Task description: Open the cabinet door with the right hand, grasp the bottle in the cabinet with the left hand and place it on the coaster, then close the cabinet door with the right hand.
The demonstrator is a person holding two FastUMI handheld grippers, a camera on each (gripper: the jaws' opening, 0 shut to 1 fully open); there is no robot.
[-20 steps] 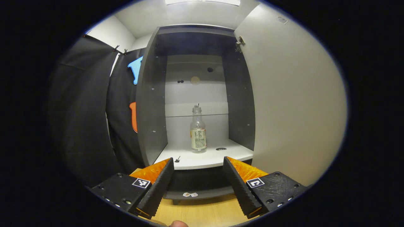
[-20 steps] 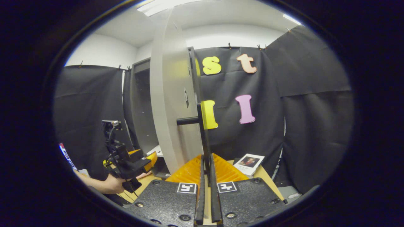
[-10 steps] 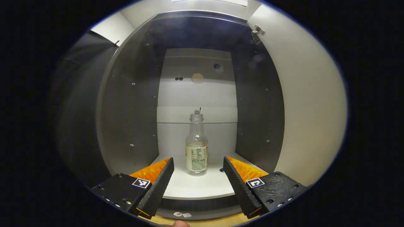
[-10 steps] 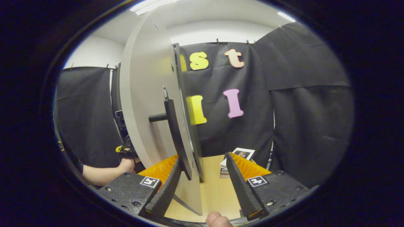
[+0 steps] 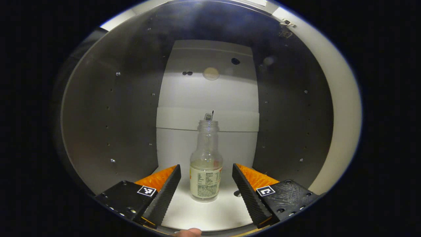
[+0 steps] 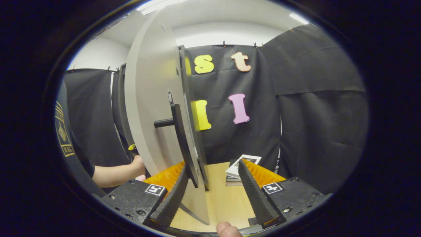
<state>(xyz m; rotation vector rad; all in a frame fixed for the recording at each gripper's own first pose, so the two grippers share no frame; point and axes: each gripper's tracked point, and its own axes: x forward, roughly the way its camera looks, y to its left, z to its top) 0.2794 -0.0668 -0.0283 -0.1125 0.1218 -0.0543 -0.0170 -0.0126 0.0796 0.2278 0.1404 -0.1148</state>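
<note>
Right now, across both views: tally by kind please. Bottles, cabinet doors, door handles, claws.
Bottles: 1, the bottle on the cabinet floor
Cabinet doors: 1, the cabinet door, open
Door handles: 1, the handle
Claws: 2, left claw and right claw, both open
Total: 5

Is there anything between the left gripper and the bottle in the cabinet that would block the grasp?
Nothing visible does. The left gripper is open, with the bottle standing upright on the cabinet floor between its fingers, not yet touched.
</note>
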